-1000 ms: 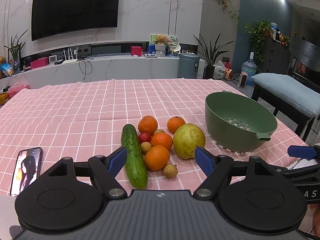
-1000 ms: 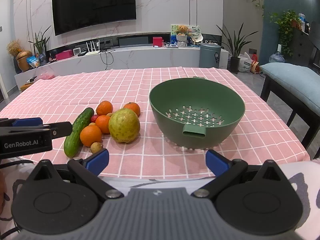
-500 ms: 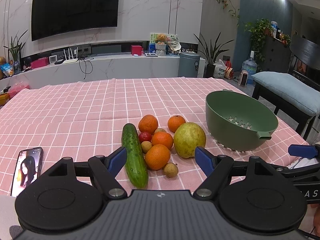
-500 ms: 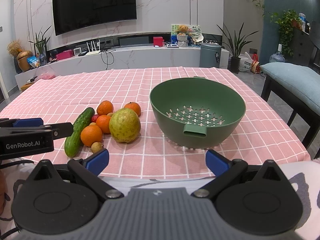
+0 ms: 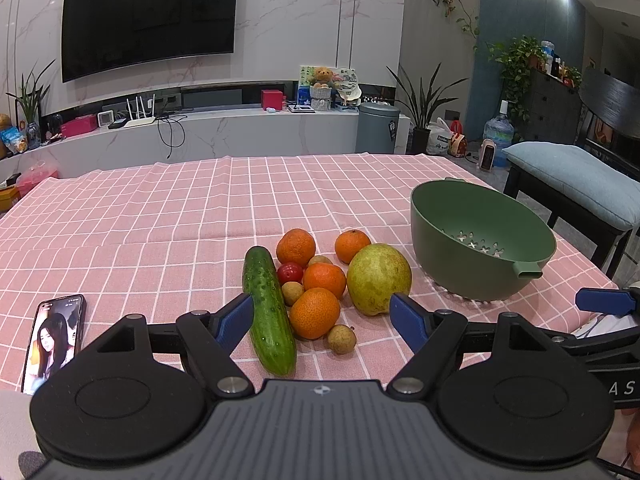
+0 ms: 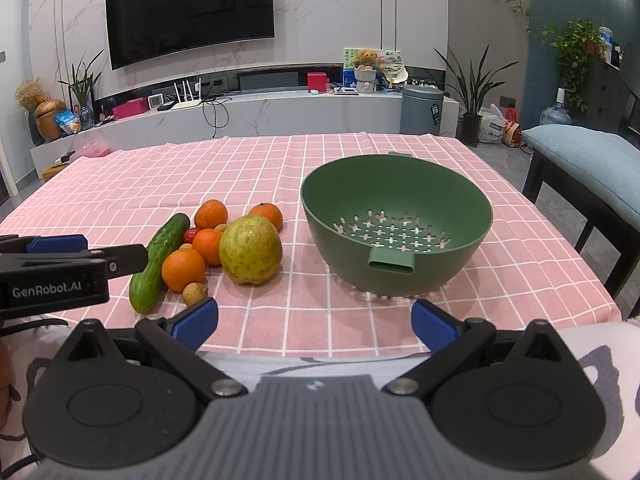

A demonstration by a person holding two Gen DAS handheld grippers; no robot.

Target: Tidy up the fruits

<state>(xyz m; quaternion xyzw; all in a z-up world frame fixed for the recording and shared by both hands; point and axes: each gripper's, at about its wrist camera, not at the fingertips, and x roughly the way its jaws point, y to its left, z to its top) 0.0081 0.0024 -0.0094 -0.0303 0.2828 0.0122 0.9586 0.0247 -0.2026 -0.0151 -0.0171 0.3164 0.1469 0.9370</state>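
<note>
Four oranges sit in a little heap on the pink checked cloth [image 5: 160, 216], and we can see them best from our left side. One is nearest to us [image 5: 315, 313], one is in the middle [image 5: 324, 279], and two are at the far side [image 5: 295, 246] [image 5: 352, 245]. A big yellow-green pear [image 5: 378, 278] leans at the right of the heap, touching the middle orange. A long cucumber [image 5: 267, 308] lies along the left side. A small red fruit [image 5: 290, 272] is tucked between the cucumber and the oranges. Little brown round fruits peek out too, and one sits alone at the near edge [image 5: 341, 338].

We think everything is piled close so each piece is easy to reach.

To the right of the heap stands a green strainer bowl [image 6: 476, 236]. It has cross-shaped holes in its bottom and a small handle facing us. Nothing is in it yet, so the sorting has not started. We guess the fruits are meant to go in there.

Our left gripper [image 5: 322, 318] hangs low in front of the heap with its blue jaws wide apart and nothing between them. The near orange and the cucumber tip show in the gap. Our right gripper [image 6: 314, 320] waits in front of the bowl, jaws wide too and holding nothing.

A phone [image 5: 54, 340] with a picture on its screen lies far off to the left, well away from the fruit.
</note>
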